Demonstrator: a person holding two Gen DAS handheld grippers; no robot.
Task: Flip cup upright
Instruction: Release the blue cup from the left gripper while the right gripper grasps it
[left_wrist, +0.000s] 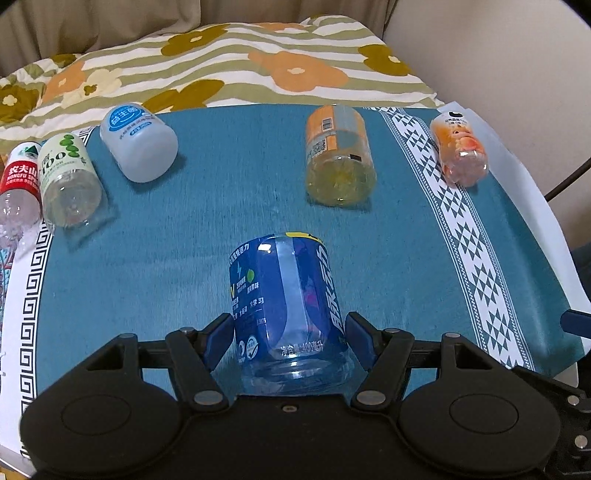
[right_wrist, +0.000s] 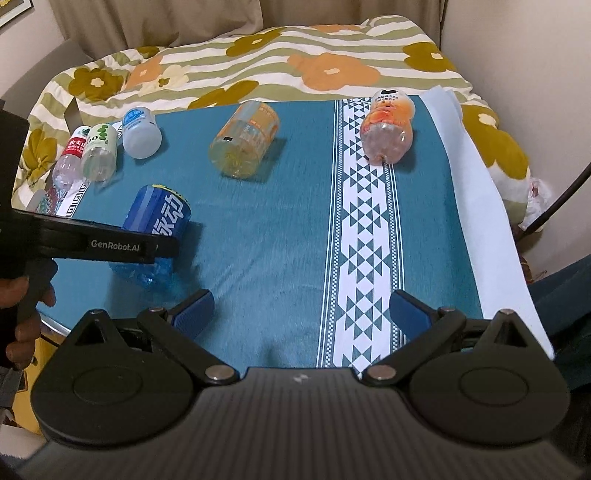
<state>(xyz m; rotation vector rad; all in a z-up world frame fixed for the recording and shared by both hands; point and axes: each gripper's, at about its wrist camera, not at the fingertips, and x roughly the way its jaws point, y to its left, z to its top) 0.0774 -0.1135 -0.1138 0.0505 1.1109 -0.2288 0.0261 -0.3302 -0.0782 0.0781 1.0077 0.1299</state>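
Note:
A blue cup cut from a bottle (left_wrist: 288, 306) lies on its side on the teal cloth (left_wrist: 388, 229), its closed base toward me. My left gripper (left_wrist: 290, 341) is shut on the blue cup, one blue pad on each side near the base. In the right wrist view the blue cup (right_wrist: 155, 229) lies at the left under the left gripper's body (right_wrist: 110, 245). My right gripper (right_wrist: 301, 308) is open and empty above the cloth (right_wrist: 277, 240) near the front edge.
Other cut bottle cups lie on their sides: orange-yellow (left_wrist: 338, 155), peach (left_wrist: 460, 147), white-blue (left_wrist: 138, 144), green-dotted (left_wrist: 68, 181), red-labelled (left_wrist: 18, 184). A flowered quilt (left_wrist: 221, 62) lies behind. The white patterned stripe (right_wrist: 362, 229) runs down the cloth's right.

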